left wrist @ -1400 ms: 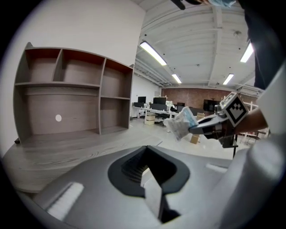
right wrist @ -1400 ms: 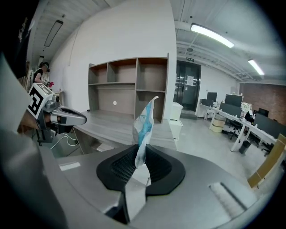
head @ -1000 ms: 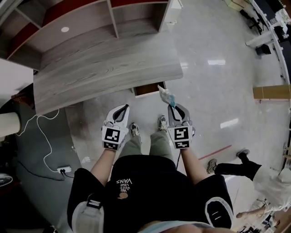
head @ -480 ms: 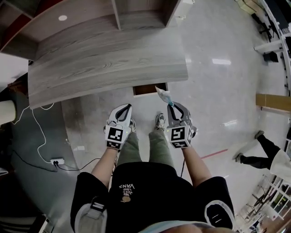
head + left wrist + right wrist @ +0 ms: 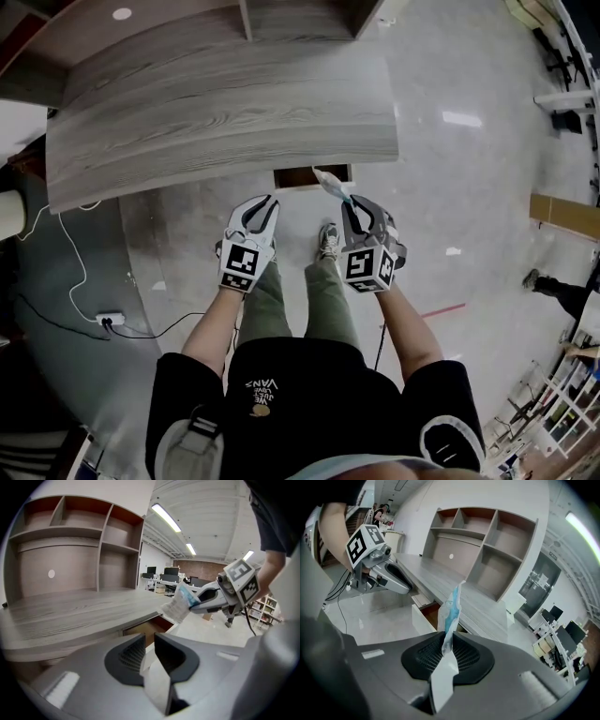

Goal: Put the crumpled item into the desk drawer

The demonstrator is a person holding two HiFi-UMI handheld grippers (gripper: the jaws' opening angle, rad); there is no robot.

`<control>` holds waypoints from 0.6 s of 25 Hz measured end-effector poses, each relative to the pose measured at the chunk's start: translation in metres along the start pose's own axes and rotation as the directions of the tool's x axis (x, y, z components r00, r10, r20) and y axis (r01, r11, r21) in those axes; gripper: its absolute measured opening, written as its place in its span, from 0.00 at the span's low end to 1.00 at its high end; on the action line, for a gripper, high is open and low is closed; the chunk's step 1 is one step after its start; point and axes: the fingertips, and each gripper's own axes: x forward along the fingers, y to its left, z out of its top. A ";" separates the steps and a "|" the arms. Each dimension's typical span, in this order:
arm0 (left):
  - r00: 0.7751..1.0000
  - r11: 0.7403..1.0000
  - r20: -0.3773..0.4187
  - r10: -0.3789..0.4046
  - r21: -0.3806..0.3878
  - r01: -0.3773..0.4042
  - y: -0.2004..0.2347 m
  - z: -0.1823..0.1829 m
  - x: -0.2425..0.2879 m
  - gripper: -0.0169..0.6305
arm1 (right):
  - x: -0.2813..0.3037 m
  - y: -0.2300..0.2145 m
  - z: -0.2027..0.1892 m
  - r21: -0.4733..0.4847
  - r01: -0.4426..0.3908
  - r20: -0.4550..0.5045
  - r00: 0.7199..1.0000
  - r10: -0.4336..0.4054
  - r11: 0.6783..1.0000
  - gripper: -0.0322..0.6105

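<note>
Both grippers have sunk and closed in on the desk drawer (image 5: 298, 177) since a second ago, and the person walking at the far side of the floor has drifted further from it. The drawer stands pulled open under the front edge of the grey wood-grain tabletop (image 5: 225, 112), its brown inside showing.

The right gripper (image 5: 348, 202) has its jaws clamped together on the crumpled item (image 5: 332, 184), a white and blue scrap (what it is made of cannot be told). The item sticks up from the jaw tips, just above and in front of the drawer's open end, not yet inside it.

The left gripper (image 5: 265, 202) hangs just short of the drawer, on its other side. Its jaws have just begun to part and stand a narrow slit apart, with nothing between them.
</note>
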 end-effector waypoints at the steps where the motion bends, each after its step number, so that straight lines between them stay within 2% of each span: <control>1: 1.000 1.000 -0.005 -0.004 0.005 0.004 0.000 -0.002 0.004 0.12 | 0.003 0.000 0.000 -0.015 -0.002 -0.001 1.000 0.002 1.000 0.12; 8: 0.997 0.997 -0.057 -0.042 0.057 0.045 -0.003 -0.023 0.022 0.20 | 0.020 -0.003 0.002 -0.146 -0.010 0.001 1.000 0.010 0.989 0.12; 15: 0.994 0.997 -0.103 -0.045 0.059 0.052 -0.002 -0.039 0.030 0.28 | 0.036 -0.001 0.007 -0.244 -0.019 0.005 1.000 0.021 0.970 0.12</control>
